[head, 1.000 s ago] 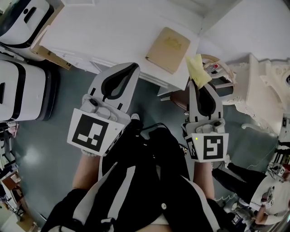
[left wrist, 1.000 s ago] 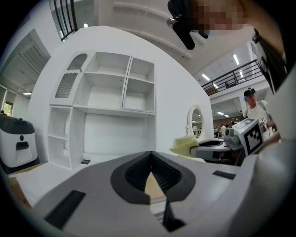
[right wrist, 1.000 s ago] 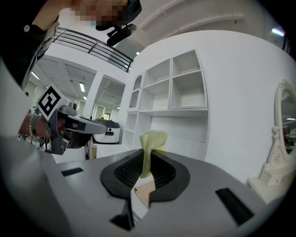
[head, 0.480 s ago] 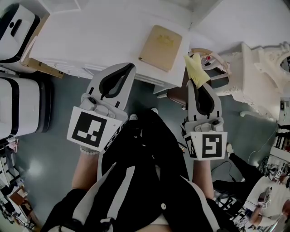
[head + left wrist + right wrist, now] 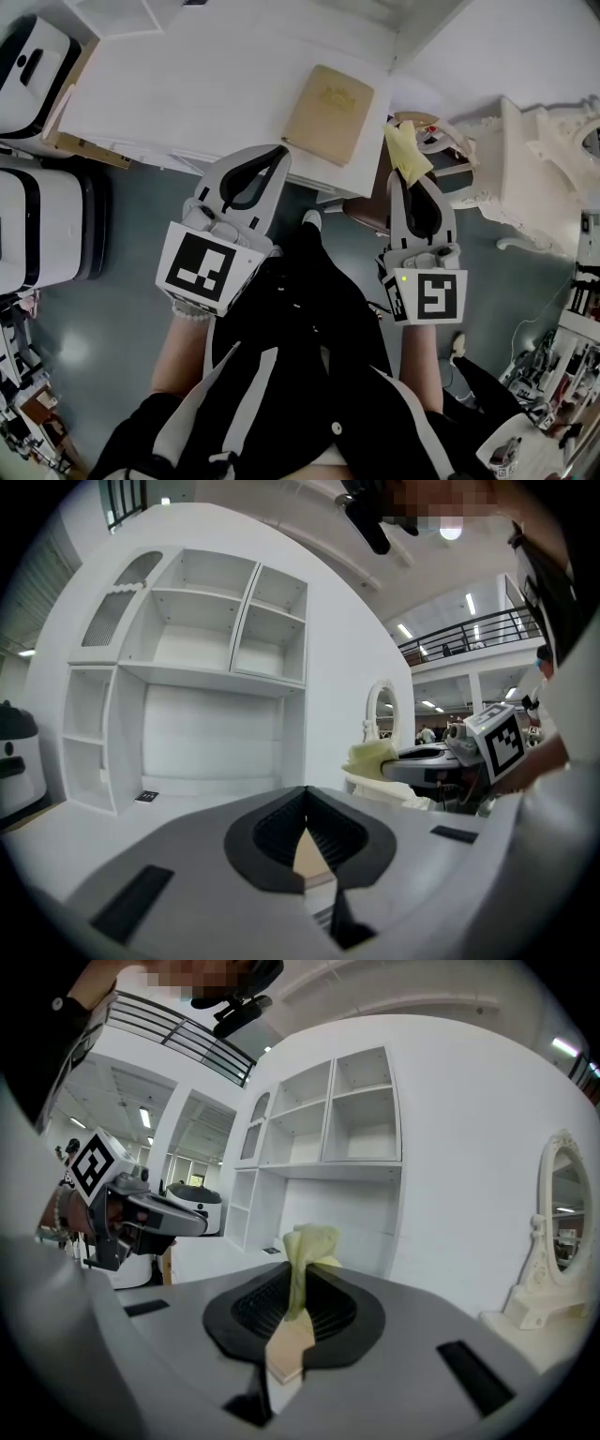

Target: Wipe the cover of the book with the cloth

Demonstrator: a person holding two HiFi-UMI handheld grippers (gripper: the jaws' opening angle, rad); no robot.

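A tan book (image 5: 328, 112) lies flat near the right front corner of the white desk (image 5: 187, 84). My left gripper (image 5: 279, 152) is shut with nothing in it, and its tips hover at the desk's front edge, just short of the book's near corner. In the left gripper view a sliver of the book (image 5: 305, 850) shows through the gap behind the left gripper (image 5: 305, 791). My right gripper (image 5: 405, 174) is shut on a yellow cloth (image 5: 406, 148), held off the desk's right side. The cloth (image 5: 307, 1246) stands up out of the right gripper (image 5: 298, 1277).
A white shelf unit (image 5: 187, 667) rises at the back of the desk. White machines (image 5: 37, 225) and a cardboard box (image 5: 84, 145) stand at the left. A round seat (image 5: 441, 141) and an ornate white mirror stand (image 5: 544, 159) sit at the right.
The desk and book have shifted a little in view. My left gripper has drifted right, toward the book's near corner. The right gripper still holds the cloth in about the same place.
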